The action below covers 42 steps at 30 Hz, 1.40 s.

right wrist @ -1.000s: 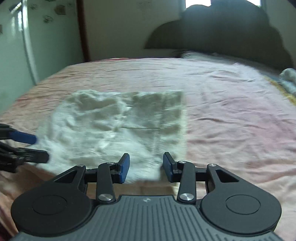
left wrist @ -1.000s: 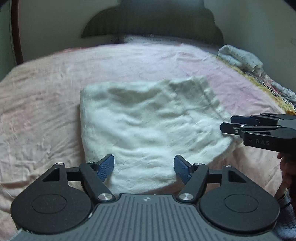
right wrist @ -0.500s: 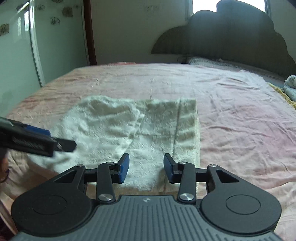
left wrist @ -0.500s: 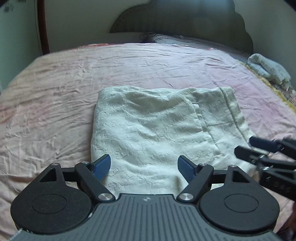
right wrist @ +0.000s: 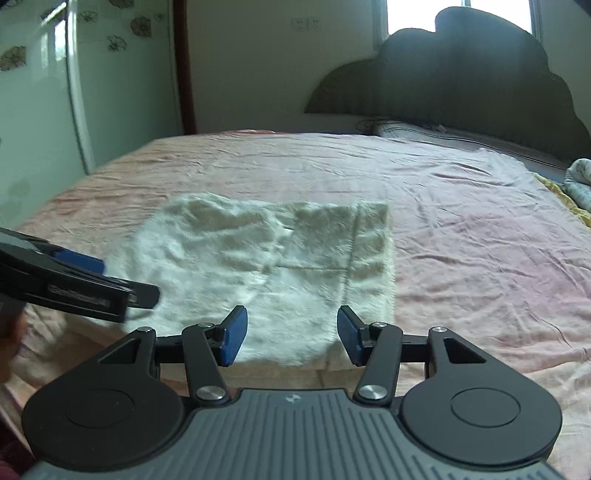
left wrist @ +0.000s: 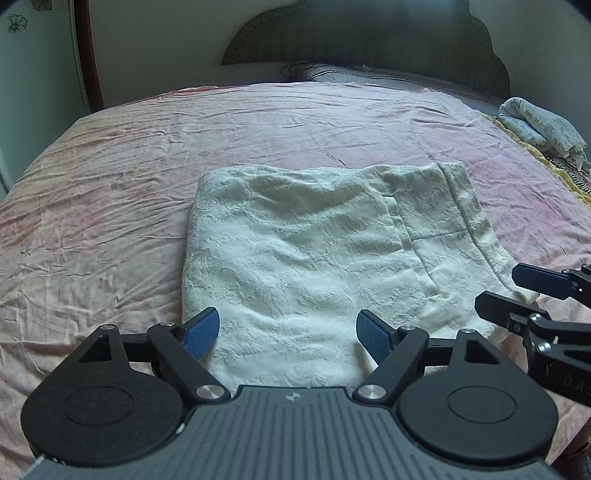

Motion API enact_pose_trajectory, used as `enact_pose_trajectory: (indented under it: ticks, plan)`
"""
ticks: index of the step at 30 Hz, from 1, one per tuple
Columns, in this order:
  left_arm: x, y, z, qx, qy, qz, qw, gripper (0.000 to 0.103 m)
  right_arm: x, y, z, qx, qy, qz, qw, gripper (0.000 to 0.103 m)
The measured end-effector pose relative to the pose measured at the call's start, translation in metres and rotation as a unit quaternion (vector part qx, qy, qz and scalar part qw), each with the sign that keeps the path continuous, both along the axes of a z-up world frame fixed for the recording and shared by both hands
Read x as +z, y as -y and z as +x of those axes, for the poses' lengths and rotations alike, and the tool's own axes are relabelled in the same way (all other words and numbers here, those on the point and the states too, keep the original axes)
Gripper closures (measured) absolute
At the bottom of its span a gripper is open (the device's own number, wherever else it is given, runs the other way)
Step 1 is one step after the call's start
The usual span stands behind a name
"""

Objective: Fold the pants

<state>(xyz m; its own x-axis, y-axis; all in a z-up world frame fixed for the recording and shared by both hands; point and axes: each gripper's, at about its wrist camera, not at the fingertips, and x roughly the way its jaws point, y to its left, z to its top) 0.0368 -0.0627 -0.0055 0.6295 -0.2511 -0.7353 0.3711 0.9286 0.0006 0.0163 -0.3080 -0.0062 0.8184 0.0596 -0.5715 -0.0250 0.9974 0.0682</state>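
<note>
Lying folded on the pink bedsheet (left wrist: 110, 206), the white pants (left wrist: 295, 258) sit free; left gripper (left wrist: 288, 332) spread wide, right gripper (right wrist: 291, 334) just opening, both empty.

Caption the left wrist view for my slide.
Open left hand-held gripper poised over folded white pants on a pink bed.

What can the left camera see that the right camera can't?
Only the left wrist view shows the seams on the pants sharply, plus the right hand-held gripper from the side. Only the right wrist view shows the window, the flowered wall panel, and the left hand-held gripper from the side. Both show the folded pants, pink bedsheet, headboard and a bundled cloth.
</note>
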Motion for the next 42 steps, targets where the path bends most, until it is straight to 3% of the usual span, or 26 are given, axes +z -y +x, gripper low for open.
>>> enact_pose_trajectory:
  ticks: [8, 13, 17, 21, 23, 25, 27, 31, 35, 38, 40, 42]
  plan:
    - [-0.001, 0.0, -0.004, -0.008, -0.002, 0.006, 0.9999, 0.019, -0.012, -0.007, -0.004, 0.016, -0.024, -0.009, 1.0, 0.05]
    - [-0.001, 0.001, -0.005, -0.016, 0.002, 0.011, 0.9998, 0.018, -0.002, -0.005, -0.008, 0.011, -0.003, 0.003, 1.0, 0.05]
    - [0.003, 0.0, -0.008, -0.036, 0.02, 0.02, 0.999, 0.018, -0.011, -0.008, -0.002, 0.024, -0.028, -0.02, 0.999, 0.05]
    - [0.014, -0.027, 0.012, -0.016, 0.049, 0.005, 0.9987, 0.011, 0.003, 0.021, -0.002, 0.013, -0.001, 0.044, 0.999, 0.046]
    - [0.016, -0.046, 0.038, 0.003, 0.027, -0.018, 0.9995, 0.009, 0.009, 0.05, 0.008, -0.004, 0.001, 0.077, 0.997, 0.029]
    - [0.012, -0.065, 0.067, 0.001, -0.025, -0.059, 0.9979, 0.009, 0.005, 0.079, 0.026, 0.005, -0.012, 0.114, 0.993, 0.029]
    - [0.002, -0.081, 0.095, -0.012, -0.09, -0.11, 0.9897, 0.009, -0.009, 0.109, 0.049, 0.011, -0.042, 0.174, 0.984, 0.029]
    - [-0.02, -0.095, 0.13, -0.028, -0.166, -0.17, 0.9709, 0.011, -0.051, 0.149, 0.089, 0.044, -0.1, 0.313, 0.943, 0.029]
    - [-0.033, -0.094, 0.143, -0.06, -0.201, -0.218, 0.9533, 0.01, -0.076, 0.158, 0.112, 0.117, -0.115, 0.403, 0.9, 0.027]
    - [-0.036, -0.081, 0.145, -0.088, -0.209, -0.24, 0.9438, 0.011, -0.081, 0.154, 0.13, 0.161, -0.122, 0.42, 0.885, 0.027]
    - [-0.038, -0.071, 0.143, -0.091, -0.206, -0.239, 0.9444, 0.011, -0.084, 0.154, 0.141, 0.172, -0.122, 0.439, 0.873, 0.027]
    - [-0.038, -0.06, 0.137, -0.09, -0.186, -0.217, 0.9541, 0.018, -0.084, 0.147, 0.15, 0.17, -0.122, 0.438, 0.874, 0.029]
